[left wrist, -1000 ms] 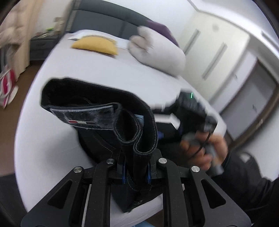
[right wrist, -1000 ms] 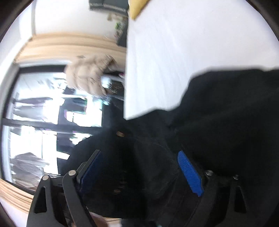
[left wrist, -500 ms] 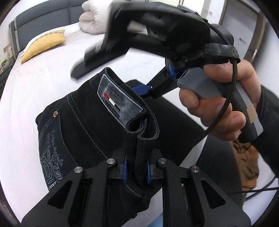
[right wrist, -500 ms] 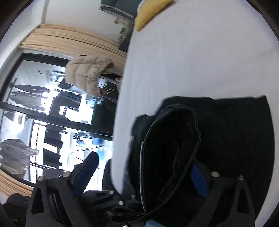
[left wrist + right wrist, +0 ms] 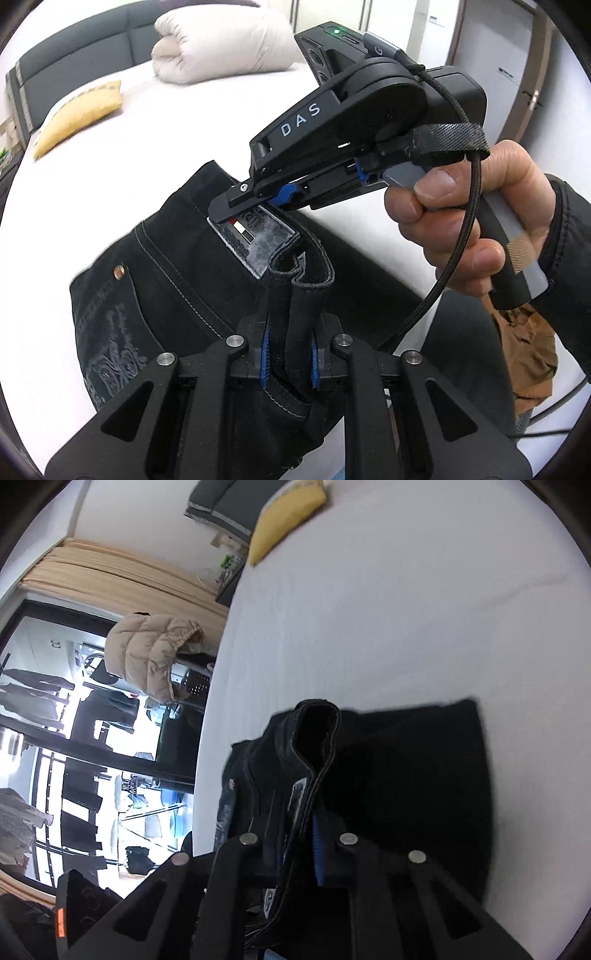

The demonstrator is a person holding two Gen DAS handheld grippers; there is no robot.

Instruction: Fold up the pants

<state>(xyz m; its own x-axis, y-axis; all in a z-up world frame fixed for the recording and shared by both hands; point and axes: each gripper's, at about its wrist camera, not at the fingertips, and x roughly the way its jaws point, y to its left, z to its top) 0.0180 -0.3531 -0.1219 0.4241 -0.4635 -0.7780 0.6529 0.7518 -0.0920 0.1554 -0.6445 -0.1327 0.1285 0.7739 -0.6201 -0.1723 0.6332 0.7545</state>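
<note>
Pants (image 5: 177,280) waistband pinched, both claws, bed (image 5: 74,184) edge

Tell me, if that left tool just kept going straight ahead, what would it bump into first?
The left tool is shut on the black pants, so that waistband moves with it. Beyond it, the right tool sits directly ahead and looks like the first contact, then the white bed; depth is hard to judge.

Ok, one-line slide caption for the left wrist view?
Left hand-held gripper pinches black denim pants' waistband; right hand-held gripper closes near the leather patch.
</note>
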